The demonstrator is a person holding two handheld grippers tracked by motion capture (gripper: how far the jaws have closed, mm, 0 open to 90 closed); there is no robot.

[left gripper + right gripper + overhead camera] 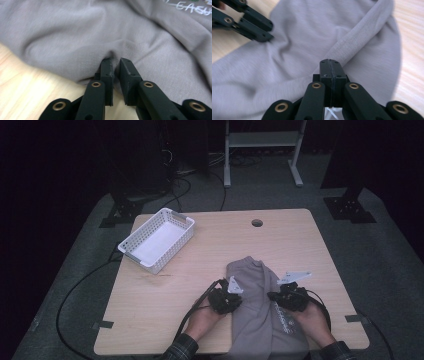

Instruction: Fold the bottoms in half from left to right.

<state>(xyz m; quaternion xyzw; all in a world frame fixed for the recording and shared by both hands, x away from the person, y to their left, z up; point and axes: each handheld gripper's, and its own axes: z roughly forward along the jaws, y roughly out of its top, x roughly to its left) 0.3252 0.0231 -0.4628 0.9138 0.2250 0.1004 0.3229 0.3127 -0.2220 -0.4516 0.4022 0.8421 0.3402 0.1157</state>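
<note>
A grey sweatshirt (256, 320) lies crumpled on the wooden table (200, 270) near its front edge, partly hanging over it. My left gripper (233, 302) is at the garment's left edge. In the left gripper view its jaws (116, 64) pinch a small fold of the grey fabric (75, 30). My right gripper (281, 298) rests on the garment's right half. In the right gripper view its jaws (330, 63) are pressed together where a ribbed band (359, 35) of the sweatshirt (307, 35) runs into the tips. The left gripper (263, 31) shows at that view's upper left.
A white slotted basket (130, 245) stands at the table's back left, with nothing in it. A round cable hole (257, 223) is at the back centre. Black cables trail off the table's left front. White print (190, 7) marks the garment.
</note>
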